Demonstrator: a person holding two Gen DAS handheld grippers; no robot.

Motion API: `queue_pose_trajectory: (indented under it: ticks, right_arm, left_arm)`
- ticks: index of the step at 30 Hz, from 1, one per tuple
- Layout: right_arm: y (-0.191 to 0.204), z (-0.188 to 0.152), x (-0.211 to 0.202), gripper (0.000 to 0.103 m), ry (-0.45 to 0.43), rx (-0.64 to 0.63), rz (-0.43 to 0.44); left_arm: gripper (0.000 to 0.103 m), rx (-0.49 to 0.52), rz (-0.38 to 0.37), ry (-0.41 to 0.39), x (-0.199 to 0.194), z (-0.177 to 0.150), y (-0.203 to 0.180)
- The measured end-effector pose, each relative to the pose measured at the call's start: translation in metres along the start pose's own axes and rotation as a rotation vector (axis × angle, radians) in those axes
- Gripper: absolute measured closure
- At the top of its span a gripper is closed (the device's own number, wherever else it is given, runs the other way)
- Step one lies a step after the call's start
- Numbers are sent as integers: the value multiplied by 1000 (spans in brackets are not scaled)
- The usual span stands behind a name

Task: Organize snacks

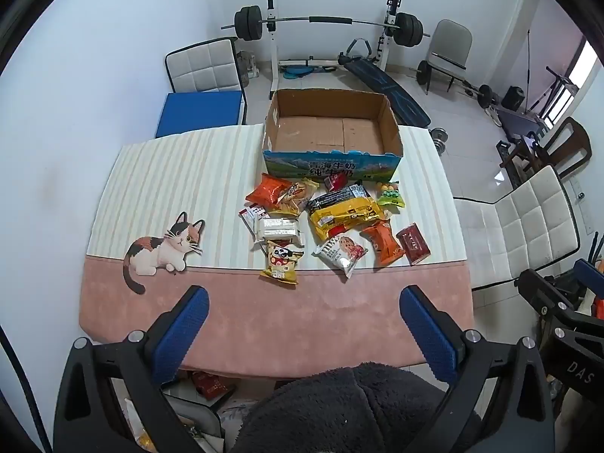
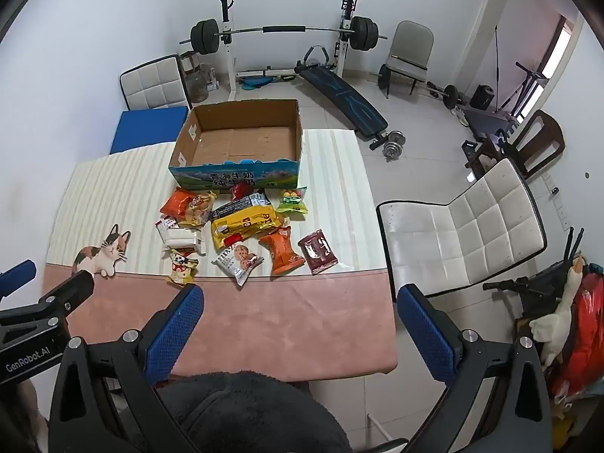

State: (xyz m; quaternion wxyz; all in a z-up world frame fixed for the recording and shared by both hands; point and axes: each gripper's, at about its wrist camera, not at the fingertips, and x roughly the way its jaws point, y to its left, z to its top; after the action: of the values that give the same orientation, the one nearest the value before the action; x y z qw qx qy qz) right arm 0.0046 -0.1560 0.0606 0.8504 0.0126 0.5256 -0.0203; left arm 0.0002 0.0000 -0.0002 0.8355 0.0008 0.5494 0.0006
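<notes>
Left wrist view: left tool (image 1: 304, 307) fingers wide apart, nothing between. Right tool (image 2: 300, 304) likewise. Snack packets (image 1: 332, 219) heaped mid-frame on bench (image 1: 264, 317), just below empty cardboard box (image 1: 332, 162).

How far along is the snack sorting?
Nothing looks done: the cardboard box is empty. Nothing is in hand: the left hand-held gripper and right hand-held gripper are open above the table's near edge. Left: all the snack packets loose before the box.
</notes>
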Motion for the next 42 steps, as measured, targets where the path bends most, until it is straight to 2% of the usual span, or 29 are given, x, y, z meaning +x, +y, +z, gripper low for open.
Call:
queue_pose_trajectory:
  ticks: [36, 37, 42]
  right_arm:
    - [16, 1, 1, 0, -3, -12, -6]
    - [17, 0, 1, 0, -4, -14, -6]
    - [19, 0, -1, 0, -8, -13, -10]
  left_arm:
    - [0, -1, -2, -17, 0, 0, 0]
    - [0, -2, -1, -19, -10, 5, -9]
    - [0, -2, -1, -21, -9, 11, -9]
